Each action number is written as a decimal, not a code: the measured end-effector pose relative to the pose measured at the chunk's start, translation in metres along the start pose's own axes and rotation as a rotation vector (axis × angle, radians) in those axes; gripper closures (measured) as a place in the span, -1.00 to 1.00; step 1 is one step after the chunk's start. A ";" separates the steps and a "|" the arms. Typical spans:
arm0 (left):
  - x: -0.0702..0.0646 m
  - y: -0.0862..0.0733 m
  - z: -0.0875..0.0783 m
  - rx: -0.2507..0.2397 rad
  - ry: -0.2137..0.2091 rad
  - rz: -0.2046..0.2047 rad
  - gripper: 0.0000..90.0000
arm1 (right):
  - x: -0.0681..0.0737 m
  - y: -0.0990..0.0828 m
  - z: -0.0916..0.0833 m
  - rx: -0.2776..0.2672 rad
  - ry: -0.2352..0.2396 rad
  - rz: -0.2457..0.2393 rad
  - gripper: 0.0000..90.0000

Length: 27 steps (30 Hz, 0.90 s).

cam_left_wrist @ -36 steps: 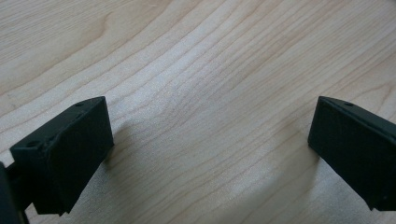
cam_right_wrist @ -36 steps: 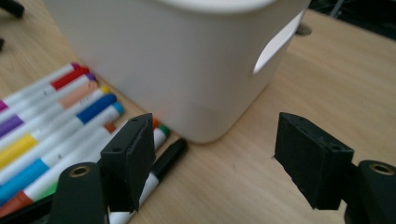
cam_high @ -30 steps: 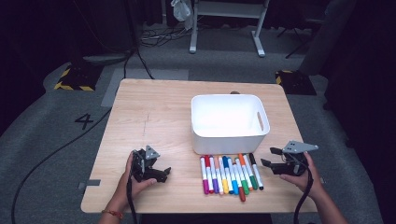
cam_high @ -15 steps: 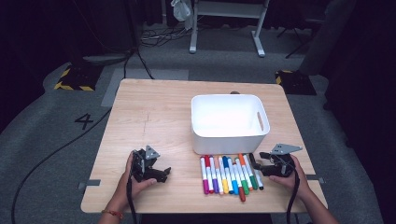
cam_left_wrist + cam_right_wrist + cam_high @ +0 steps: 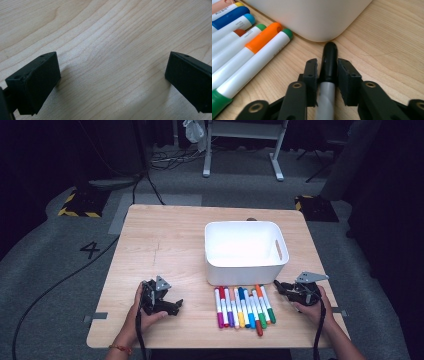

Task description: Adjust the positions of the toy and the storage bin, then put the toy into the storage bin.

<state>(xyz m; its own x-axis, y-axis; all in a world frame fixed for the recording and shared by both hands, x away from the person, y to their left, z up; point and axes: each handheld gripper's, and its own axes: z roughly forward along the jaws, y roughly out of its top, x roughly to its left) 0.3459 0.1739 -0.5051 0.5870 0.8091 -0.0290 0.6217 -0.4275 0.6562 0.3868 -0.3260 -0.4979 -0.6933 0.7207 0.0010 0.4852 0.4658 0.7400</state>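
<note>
A row of coloured markers (image 5: pixel 242 306) lies on the wooden table (image 5: pixel 170 245), in front of a white bin (image 5: pixel 245 247). My right gripper (image 5: pixel 279 285) is at the row's right end by the bin's corner. Its jaws have just been closing and are now shut on a black-capped marker (image 5: pixel 330 57) with a grey barrel. The cap points at the bin's rounded corner (image 5: pixel 319 22). Green and orange markers (image 5: pixel 257 52) lie just left of it. My left gripper (image 5: pixel 172 306) rests near the front left, held by a hand. Its jaws stand wide open (image 5: pixel 112 80) over bare wood.
The bin is empty and has a slot handle in its right wall (image 5: pixel 278 249). Grey tape marks sit at the table's front edge (image 5: pixel 95 317). Cables trail from both grippers off the front. Beyond the table are dark floor and a stand's legs (image 5: pixel 240 150).
The right gripper came down and leftward to the right end of the marker row, and its jaws closed on the black marker. The left gripper stayed where it was.
</note>
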 end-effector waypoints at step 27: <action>0.000 -0.001 -0.001 0.002 -0.001 0.013 -1.00 | -0.013 -0.002 -0.019 -0.097 0.049 0.005 0.66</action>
<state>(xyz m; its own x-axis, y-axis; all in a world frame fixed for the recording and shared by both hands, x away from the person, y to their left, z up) 0.3451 0.1750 -0.5048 0.5957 0.8029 -0.0216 0.6152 -0.4388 0.6549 0.3847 -0.3463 -0.4862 -0.7173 0.6958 0.0360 0.4366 0.4087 0.8014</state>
